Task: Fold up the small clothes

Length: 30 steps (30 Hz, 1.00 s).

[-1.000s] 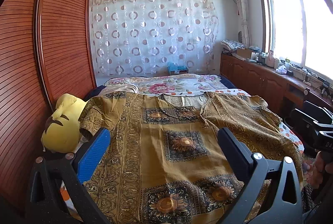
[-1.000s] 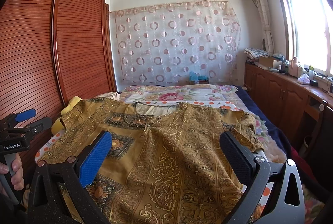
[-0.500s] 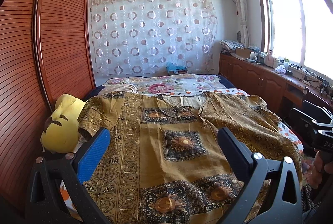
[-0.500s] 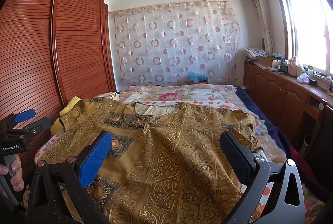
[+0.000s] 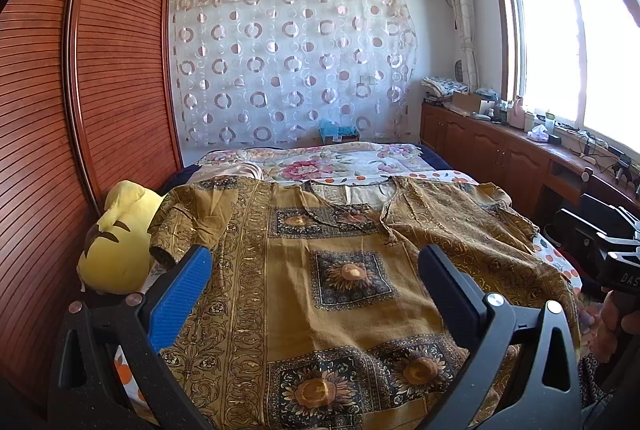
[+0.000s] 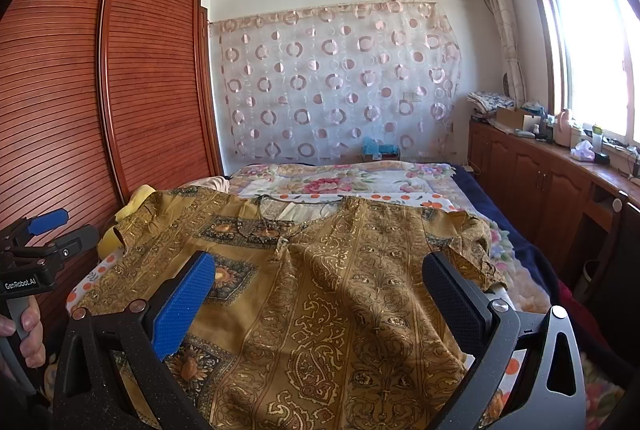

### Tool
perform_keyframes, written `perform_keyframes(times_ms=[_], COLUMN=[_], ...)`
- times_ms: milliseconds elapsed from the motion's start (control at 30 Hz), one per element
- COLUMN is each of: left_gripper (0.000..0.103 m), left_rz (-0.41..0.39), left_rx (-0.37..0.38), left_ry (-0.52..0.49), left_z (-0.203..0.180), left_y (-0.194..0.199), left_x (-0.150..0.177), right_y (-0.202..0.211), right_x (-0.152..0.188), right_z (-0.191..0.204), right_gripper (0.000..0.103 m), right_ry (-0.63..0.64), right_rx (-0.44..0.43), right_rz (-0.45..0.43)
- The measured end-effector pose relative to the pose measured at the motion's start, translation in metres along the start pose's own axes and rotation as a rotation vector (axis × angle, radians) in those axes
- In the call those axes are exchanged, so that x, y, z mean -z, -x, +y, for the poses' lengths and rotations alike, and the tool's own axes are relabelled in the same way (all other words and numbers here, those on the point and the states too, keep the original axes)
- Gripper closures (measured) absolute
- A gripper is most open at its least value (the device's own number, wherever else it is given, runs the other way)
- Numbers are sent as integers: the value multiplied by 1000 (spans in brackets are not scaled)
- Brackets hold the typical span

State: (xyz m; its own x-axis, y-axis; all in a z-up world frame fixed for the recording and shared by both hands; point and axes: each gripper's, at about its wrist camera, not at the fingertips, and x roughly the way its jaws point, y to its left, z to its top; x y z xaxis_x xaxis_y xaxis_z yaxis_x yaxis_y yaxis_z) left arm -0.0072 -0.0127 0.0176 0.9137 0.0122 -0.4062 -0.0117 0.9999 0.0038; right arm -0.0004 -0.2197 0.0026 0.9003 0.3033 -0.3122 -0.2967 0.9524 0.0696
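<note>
shirt (image 5: 352, 270): matt woven cloth, gold print
wardrobe doors (image 6: 152, 102): ribbed, satin-finished wood
curtain (image 5: 288, 70): sheer fabric
left gripper (image 5: 312, 270) pad: textured blue rubber

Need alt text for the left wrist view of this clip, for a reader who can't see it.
A mustard-gold patterned shirt lies spread flat on a bed, seen between the open fingers of the left hand-held gripper, which holds nothing. A yellow plush toy sits at the bed's left edge beside a wooden wardrobe; the right hand-held gripper shows at far right.
</note>
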Motion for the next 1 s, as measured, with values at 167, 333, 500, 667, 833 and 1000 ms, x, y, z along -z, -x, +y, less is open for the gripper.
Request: perform_keyframes(times_ms=[167, 333, 500, 667, 833, 1000], left_gripper=[0, 0, 0, 0, 0, 0], left_rz=[-1, -4, -2, -4, -4, 0], left_rx=[0, -1, 0, -1, 0, 3], left_ry=[0, 0, 0, 0, 0, 2], left_z=[0, -5, -5, -4, -3, -6], left_y=[0, 6, 6, 5, 4, 7], left_x=[1, -6, -6, -4, -3, -5], right_y=[0, 0, 0, 1, 1, 1], right_x=[0, 0, 0, 0, 0, 0], right_z=[0, -1, -1, -1, -1, 0], right_gripper=[0, 0, 0, 0, 0, 0], right_ry=[1, 0, 1, 0, -1, 1], right_rx=[1, 2, 2, 1, 1, 1], right_rz=[0, -2, -2, -2, -2, -3])
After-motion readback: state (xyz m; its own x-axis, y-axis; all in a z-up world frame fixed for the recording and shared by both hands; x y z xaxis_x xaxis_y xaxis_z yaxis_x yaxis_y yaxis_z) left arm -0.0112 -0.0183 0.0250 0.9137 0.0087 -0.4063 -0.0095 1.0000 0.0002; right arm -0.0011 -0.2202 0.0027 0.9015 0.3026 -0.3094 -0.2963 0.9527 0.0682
